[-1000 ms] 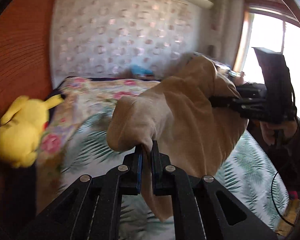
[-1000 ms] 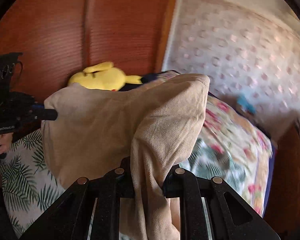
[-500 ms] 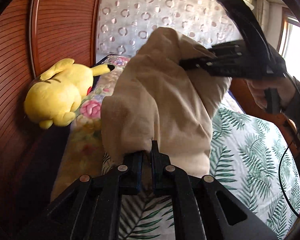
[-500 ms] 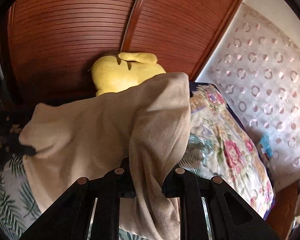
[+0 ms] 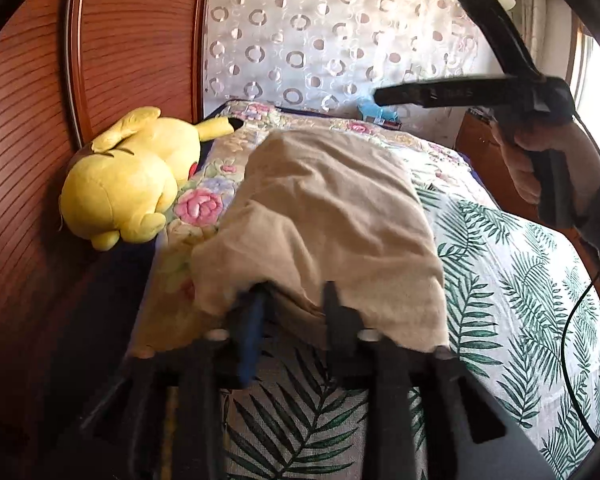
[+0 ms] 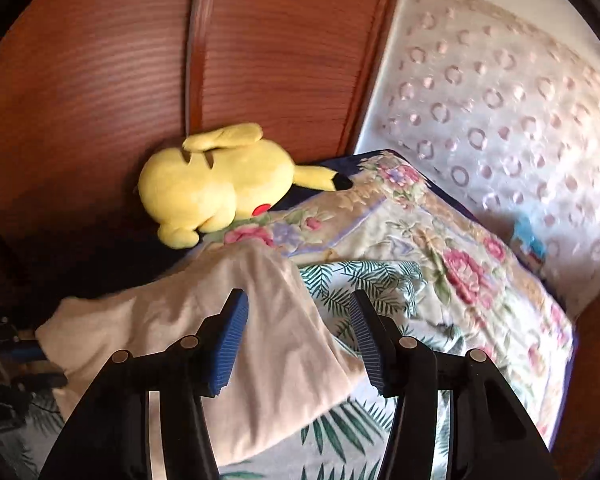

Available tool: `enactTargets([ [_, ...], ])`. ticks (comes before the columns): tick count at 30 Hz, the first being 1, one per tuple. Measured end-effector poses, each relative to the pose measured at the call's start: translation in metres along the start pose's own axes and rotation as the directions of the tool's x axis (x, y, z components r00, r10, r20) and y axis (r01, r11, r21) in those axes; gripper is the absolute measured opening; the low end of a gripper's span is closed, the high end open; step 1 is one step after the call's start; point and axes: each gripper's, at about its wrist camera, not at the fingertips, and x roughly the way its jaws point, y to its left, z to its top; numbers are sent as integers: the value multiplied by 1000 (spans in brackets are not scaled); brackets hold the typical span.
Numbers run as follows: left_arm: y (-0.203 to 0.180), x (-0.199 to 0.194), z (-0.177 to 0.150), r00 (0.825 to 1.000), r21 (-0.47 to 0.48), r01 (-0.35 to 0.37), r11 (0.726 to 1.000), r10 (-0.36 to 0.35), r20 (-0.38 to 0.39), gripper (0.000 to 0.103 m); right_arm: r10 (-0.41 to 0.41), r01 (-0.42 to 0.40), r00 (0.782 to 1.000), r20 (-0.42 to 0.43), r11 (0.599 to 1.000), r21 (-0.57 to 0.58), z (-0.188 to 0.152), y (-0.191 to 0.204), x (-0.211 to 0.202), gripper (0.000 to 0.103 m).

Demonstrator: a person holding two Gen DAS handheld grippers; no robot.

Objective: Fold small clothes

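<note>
A beige cloth garment (image 5: 324, 220) lies spread on the bed; it also shows in the right wrist view (image 6: 204, 344). My left gripper (image 5: 296, 300) is open, its fingertips tucked under the garment's near edge. My right gripper (image 6: 298, 304) is open and empty, hovering just above the garment's far end. In the left wrist view the right gripper (image 5: 384, 96) is held up in the air by a hand, apart from the cloth.
The bed has a leaf-print sheet (image 5: 520, 280) and a floral quilt (image 6: 440, 240). A yellow plush toy (image 5: 128, 180) lies against the wooden headboard (image 5: 28, 100). A curtain (image 5: 320, 32) hangs behind. A cable (image 5: 572, 320) trails at right.
Both grippers opened and let go of the garment. It dropped from hanging in the air onto the bed. The right gripper lifted away from the cloth.
</note>
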Motion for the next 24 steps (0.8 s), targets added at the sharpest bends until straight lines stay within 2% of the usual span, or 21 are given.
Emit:
enactTargets([
  [2, -2, -6, 2, 1000, 14, -4, 1000, 4, 14, 53, 1, -2, 1000, 17, 999, 51, -9, -6, -13, 55],
  [4, -5, -16, 4, 999, 23, 1, 1000, -2, 45, 87, -6, 2, 999, 38, 995, 102, -25, -11, -34, 55],
  [7, -12, -32, 9, 995, 31, 0, 1000, -3, 97, 88, -28, 18, 998, 59, 988, 156, -53, -8, -71, 55],
  [10, -26, -45, 15, 993, 60, 7, 998, -15, 121, 88, -60, 44, 995, 75, 980, 196, -84, -5, -111, 55],
  [16, -62, -65, 19, 986, 121, 31, 992, -51, 160, 88, -130, 96, 985, 111, 957, 275, -129, 6, -165, 55],
  [21, -95, -79, 21, 978, 158, 73, 985, -102, 184, 88, -210, 155, 969, 129, 926, 346, -171, 24, -210, 62],
  [24, -115, -90, 22, 971, 189, 89, 978, -128, 204, 88, -230, 159, 962, 145, 908, 387, -193, 35, -240, 70],
])
